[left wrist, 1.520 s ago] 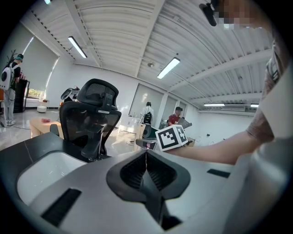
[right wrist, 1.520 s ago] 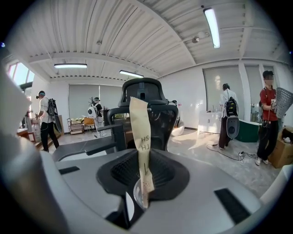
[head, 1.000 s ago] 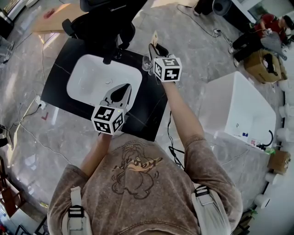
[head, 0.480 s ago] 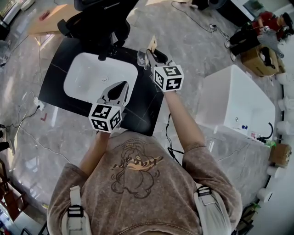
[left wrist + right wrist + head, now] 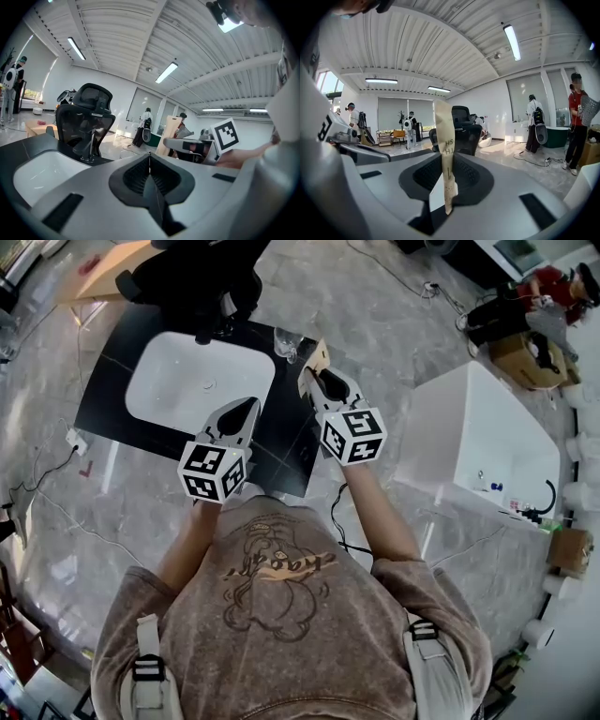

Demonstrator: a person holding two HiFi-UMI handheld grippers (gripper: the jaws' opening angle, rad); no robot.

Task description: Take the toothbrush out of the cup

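The right gripper (image 5: 317,382) pinches a flat, beige, paper-wrapped toothbrush (image 5: 317,359), which is out of the clear glass cup (image 5: 285,341) and just beside it, above the black counter (image 5: 298,454) with its white basin (image 5: 178,390). The left gripper (image 5: 246,414) hovers with its jaws pressed together on nothing. A firm, steady pinch should keep the thin wrapper from slipping or catching the rim.

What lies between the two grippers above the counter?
Only a bare stretch of black countertop, as the head view shows, separates the shut left gripper from the right gripper, which grips the wrapped toothbrush.
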